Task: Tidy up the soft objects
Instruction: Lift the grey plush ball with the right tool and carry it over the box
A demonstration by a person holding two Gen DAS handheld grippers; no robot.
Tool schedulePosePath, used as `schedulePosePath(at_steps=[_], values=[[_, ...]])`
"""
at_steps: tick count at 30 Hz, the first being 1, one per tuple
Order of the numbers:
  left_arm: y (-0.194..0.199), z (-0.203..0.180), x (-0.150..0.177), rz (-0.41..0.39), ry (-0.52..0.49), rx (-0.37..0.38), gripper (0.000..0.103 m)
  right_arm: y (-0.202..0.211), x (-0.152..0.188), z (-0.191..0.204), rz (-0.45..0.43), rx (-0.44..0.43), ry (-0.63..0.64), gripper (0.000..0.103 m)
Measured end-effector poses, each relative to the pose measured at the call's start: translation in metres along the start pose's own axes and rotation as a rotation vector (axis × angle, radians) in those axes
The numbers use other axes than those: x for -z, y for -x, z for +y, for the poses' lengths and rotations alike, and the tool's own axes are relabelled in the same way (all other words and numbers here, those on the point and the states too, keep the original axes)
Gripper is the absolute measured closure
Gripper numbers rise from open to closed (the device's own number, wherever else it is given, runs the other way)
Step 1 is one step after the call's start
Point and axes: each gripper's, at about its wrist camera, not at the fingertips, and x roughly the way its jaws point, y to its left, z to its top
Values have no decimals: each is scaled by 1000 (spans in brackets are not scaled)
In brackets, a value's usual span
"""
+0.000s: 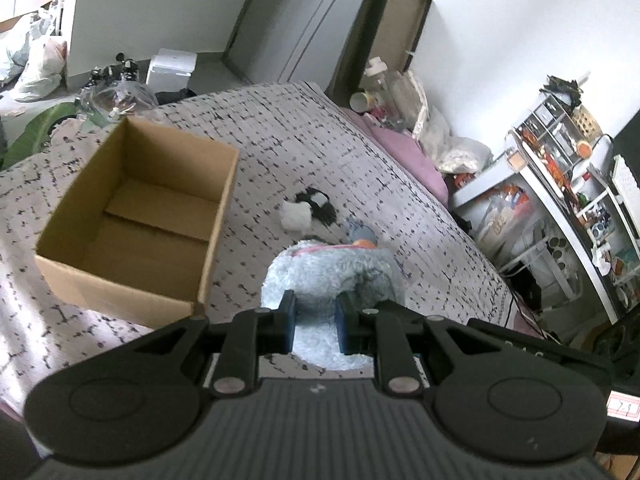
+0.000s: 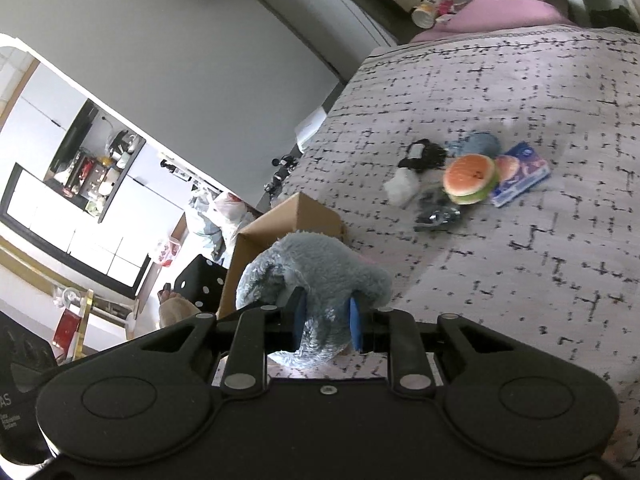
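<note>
left wrist view: fluffy grey-blue plush toy [image 1: 332, 276] pinched in left gripper [image 1: 316, 318] above patterned bedspread [image 1: 320, 152], beside open brown cardboard box [image 1: 136, 216]; also clamped by right gripper [image 2: 326, 320], likely sharing its bulk.

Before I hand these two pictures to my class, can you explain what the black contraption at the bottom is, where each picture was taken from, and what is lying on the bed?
There is no robot here. A person holds a black two-finger claw in each hand, and a wide-angle camera on each looks forward along its fingers. One picture comes from the left claw, the other from the right claw. Both claws are shut on the same fluffy grey-blue plush toy, its fur squeezed between their blue pads. It sits over a bed with a pale bedspread with black dashes. On the bedspread stand an open, empty brown cardboard box, a round plush burger, a blue tissue packet, a small white fluffy item and some dark items, too blurred to name.
</note>
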Motion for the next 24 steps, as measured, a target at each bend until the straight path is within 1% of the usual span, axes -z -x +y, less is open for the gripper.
schedulePosePath(at_steps=[10,24], values=[[8,34,-15,-27,41,-2,84,-23,1,32,11,-11,40,81],[0,96,-33,-27,127,-23,84,-78,7,65,59,-9,70,80]])
